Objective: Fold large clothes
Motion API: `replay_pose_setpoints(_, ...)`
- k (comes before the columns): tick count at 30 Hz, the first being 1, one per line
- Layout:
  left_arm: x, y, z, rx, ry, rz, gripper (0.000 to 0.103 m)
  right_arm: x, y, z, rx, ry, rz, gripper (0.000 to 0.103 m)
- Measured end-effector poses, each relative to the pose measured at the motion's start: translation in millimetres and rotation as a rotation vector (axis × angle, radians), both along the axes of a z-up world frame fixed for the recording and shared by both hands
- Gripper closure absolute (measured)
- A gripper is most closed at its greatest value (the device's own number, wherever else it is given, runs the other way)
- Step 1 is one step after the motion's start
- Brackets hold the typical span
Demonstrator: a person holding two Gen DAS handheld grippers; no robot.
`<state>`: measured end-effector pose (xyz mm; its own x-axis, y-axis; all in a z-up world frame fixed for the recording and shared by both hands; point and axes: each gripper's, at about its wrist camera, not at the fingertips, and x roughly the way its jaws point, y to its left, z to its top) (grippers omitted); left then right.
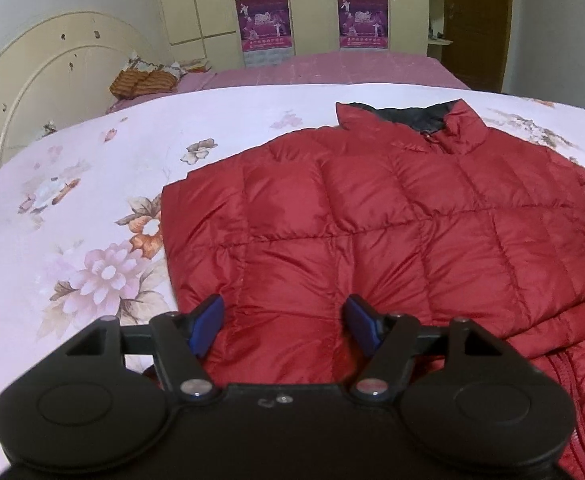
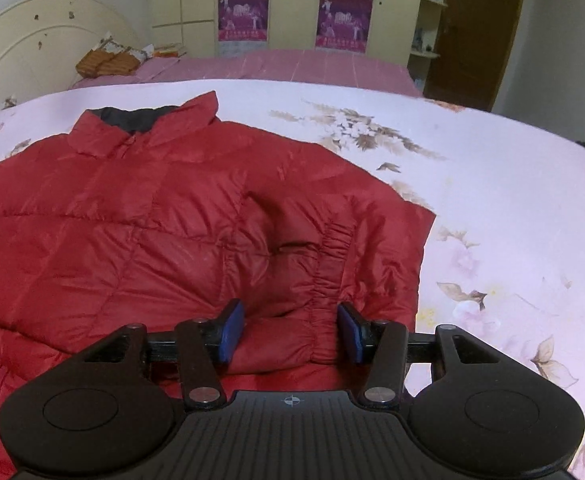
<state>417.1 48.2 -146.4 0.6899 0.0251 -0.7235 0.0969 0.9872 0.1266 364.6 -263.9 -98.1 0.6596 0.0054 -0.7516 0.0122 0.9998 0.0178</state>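
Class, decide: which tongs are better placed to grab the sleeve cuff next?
Right. The right tongs are open astride the elastic cuff of the red jacket; the left tongs are open over plain quilting.

Left gripper [image 1: 284,330] matte black, blue pads; right gripper [image 2: 291,330] ribbed

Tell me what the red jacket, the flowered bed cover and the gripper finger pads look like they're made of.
Red jacket: probably thin nylon or polyester shell, slightly glossy, puffy quilted squares suggesting down or fibre fill.
Flowered bed cover: matte woven cloth, likely cotton or a blend, with printed flowers.
Finger pads: blue, apparently rubber or soft plastic, on black hard-plastic gripper arms.
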Motion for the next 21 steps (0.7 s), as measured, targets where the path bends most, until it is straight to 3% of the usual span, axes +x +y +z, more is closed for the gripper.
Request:
replay_pose_setpoints(5,-12.2,-7.5,10.4,0.042,-0.017,0.018,0.037,-14.5,-5.2,18.9,0.030,-0.021,0.009,0.053)
replay_pose_setpoints(13,-55.2,-16.4,33.8,0.028,-0.036,0.018,0.031,-65.4,-5.9,44.1,0.086,-0.065,0.078,0.052)
replay_pose_setpoints(14,-62.5,-16.4,36.3,0.024,-0.038,0.019,0.030,-71.4,-4.8,45.9,0.093,-0.064,0.088,0.048)
replay_pose_setpoints(15,-68.9,-16.1,38.4,0.020,-0.039,0.022,0.029,-78.3,-4.2,47.7,0.098,-0.066,0.094,0.030)
replay_pose_setpoints(16,-76.0,-15.5,40.4,0.014,-0.039,0.025,0.028,-86.4,-3.3,50.4,0.102,-0.080,0.100,0.019)
replay_pose_setpoints(21,-110.1,-10.2,48.2,-0.001,-0.035,0.029,0.027,-122.3,4.2,60.7,0.107,-0.112,0.136,0.019)
